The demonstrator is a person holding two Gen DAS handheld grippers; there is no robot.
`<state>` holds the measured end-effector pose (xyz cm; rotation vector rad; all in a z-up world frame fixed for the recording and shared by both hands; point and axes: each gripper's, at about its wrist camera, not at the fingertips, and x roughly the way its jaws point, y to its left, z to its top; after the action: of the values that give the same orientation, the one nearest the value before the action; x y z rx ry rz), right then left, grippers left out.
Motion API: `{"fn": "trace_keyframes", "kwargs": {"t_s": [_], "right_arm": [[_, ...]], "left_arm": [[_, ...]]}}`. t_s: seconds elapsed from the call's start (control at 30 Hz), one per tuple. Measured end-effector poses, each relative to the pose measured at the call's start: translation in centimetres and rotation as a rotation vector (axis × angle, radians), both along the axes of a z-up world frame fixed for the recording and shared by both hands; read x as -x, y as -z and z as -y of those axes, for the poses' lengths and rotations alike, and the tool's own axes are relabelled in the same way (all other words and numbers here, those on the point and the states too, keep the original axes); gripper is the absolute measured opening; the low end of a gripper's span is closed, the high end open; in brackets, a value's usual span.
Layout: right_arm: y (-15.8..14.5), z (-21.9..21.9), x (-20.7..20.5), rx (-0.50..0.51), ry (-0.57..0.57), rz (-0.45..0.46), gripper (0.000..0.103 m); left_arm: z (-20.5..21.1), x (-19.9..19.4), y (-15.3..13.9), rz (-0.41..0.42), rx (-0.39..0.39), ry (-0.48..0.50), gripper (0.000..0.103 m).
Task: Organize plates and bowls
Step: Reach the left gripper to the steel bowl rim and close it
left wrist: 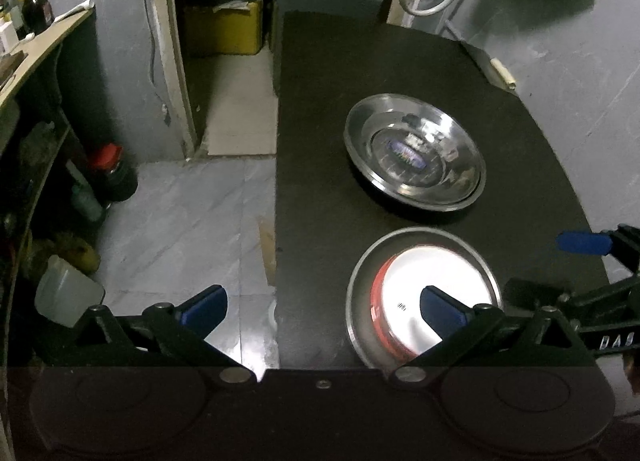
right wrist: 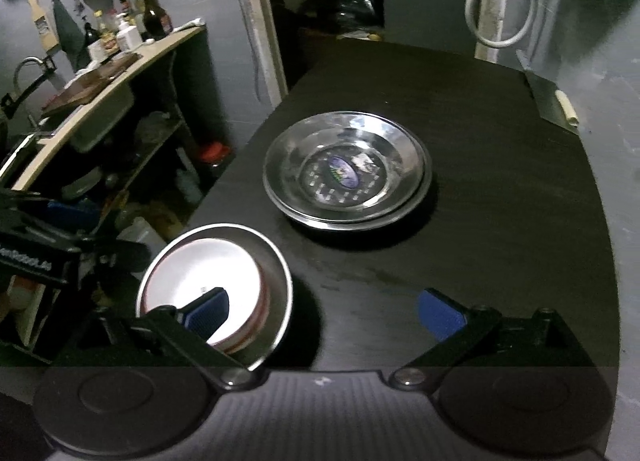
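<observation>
On the black table (left wrist: 320,101) lie two stacks. Farther off, a steel plate (left wrist: 415,156) (right wrist: 347,169) with a sticker in its middle rests on another plate. Nearer, a white bowl with a red rim (left wrist: 436,281) (right wrist: 208,273) sits inside a shallow steel plate (left wrist: 360,293) (right wrist: 280,281). My left gripper (left wrist: 322,305) stands open over the table's left edge, its right fingertip above the bowl and nothing between the jaws. My right gripper (right wrist: 326,311) is open too, its left fingertip over the bowl. In the left wrist view the right gripper's blue fingertip (left wrist: 582,242) shows at the right.
Left of the table, a counter (right wrist: 120,77) carries bottles (right wrist: 154,13) and a cutting board. Shelves below it hold jars. On the tiled floor (left wrist: 180,221) stand a red-capped jar (left wrist: 110,173) and a plastic container (left wrist: 66,293). A white hose (right wrist: 500,9) hangs on the back wall.
</observation>
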<state>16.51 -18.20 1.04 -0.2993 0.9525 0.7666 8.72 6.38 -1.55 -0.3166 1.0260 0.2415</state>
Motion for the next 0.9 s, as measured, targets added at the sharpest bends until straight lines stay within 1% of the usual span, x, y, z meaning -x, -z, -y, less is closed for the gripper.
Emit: {"fn": "trace_keyframes", "kwargs": {"t_s": [0.13, 0.23, 0.3, 0.4, 0.53, 0.9], "right_arm": [[0.6, 0.4, -0.6, 0.030, 0.042, -0.016, 0.103], [1.3, 0.5, -1.1, 0.068, 0.075, -0.043, 0.103], [1.6, 0.7, -1.3, 0.075, 0.082, -0.054, 0.103], [1.9, 0.6, -1.3, 0.083, 0.076, -0.063, 0.103], [2.0, 0.3, -1.2, 0.091, 0.058, -0.069, 0.103], [2.6, 0.1, -1.3, 0.106, 0.038, -0.100, 0.103]], "left_arm": [[-0.4, 0.7, 0.3, -0.026, -0.025, 0.014, 0.102], [-0.8, 0.9, 0.6, -0.045, -0.030, 0.019, 0.102], [-1.0, 1.0, 1.0, -0.063, -0.032, 0.016, 0.102], [-1.3, 1.0, 1.6, -0.081, -0.008, 0.011, 0.102], [-1.2, 1.0, 1.9, -0.083, 0.015, 0.016, 0.102], [0.0, 0.3, 2.8, -0.127, -0.015, 0.040, 0.102]]}}
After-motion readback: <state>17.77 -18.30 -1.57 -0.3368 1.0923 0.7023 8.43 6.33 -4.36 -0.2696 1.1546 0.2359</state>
